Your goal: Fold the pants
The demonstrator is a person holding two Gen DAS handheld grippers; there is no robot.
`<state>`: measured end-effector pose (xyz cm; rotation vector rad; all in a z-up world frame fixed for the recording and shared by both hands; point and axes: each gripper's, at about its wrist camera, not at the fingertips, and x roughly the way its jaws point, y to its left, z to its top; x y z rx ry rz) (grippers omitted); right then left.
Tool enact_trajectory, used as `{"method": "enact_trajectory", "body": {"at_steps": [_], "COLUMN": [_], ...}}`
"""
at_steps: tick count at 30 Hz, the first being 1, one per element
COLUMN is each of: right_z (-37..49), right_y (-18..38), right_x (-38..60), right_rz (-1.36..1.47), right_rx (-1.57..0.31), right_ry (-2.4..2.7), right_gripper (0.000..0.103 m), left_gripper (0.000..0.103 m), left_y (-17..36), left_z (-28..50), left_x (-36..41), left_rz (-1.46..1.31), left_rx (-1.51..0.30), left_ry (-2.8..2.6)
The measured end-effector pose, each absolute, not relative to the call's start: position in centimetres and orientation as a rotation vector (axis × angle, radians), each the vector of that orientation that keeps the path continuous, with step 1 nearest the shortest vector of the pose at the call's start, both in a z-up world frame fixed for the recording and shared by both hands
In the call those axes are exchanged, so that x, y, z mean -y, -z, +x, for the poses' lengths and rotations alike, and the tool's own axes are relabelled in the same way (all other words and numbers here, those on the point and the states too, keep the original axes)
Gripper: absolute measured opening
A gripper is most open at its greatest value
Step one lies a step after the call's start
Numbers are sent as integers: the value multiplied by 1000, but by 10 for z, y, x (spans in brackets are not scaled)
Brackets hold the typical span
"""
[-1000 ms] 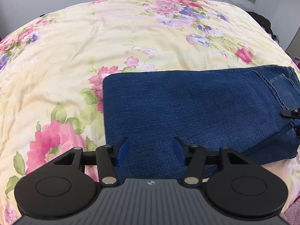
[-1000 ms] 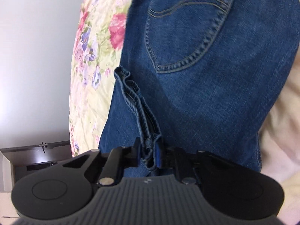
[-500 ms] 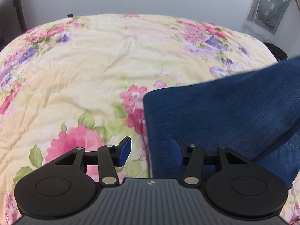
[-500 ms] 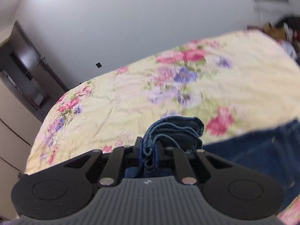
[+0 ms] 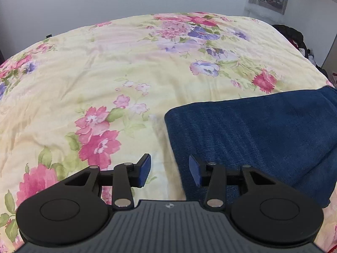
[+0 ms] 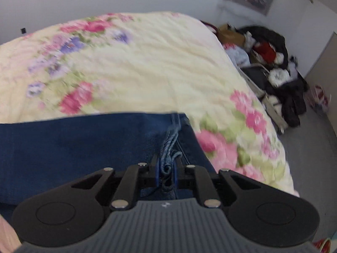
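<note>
Bed [image 5: 130, 63] filling both views under a cream floral cover, its far edge curving against a pale wall, its near edge hidden behind each gripper's black body. Beside the bed's right edge in the right wrist view, a heap of dark clothes and bags [image 6: 276, 69] on the floor, too blurred to sort out.

Pants [image 5: 248, 135] of dark blue denim lying folded on the bed toward its near right side, cut off at the right border of the left wrist view, their left fold edge running between the left fingers. In the right wrist view, pants [image 6: 84, 147] spread flat across the lower left, cut off at the left border, motion blur softening the cover's flowers.

Left gripper [image 5: 170, 172] hovering over that left fold edge, fingers [image 5: 145, 168] apart at a middling width, just been closing, nothing pressed between them. Against a second ago, more bare cover under it and less denim.

Right gripper [image 6: 166, 175] clamped narrow on a bunched hem of the pants, stitched edges sticking up between the fingers [image 6: 157, 172]. A second ago the same bunch pinched, but a back pocket filled that view; now the bed and room show.
</note>
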<state>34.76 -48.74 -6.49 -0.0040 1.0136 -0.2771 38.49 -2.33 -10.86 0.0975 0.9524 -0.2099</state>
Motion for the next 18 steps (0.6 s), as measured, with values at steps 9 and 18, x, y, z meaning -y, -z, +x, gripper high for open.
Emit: {"method": "enact_trajectory", "body": {"at_steps": [9,18], "right_z": [345,329], "right_y": [62,67], "right_x": [484,500], "right_rz": [-12,-162], "right_rx": [-934,-900], "right_ry": [191,164], "right_gripper": [7,6], "left_gripper": [48,48], "left_y": [118,131], "left_z": [402,410], "left_x": [44,58], "left_rz": [109,108], "left_rx": [-967,-995], "left_ry": [184,180]}}
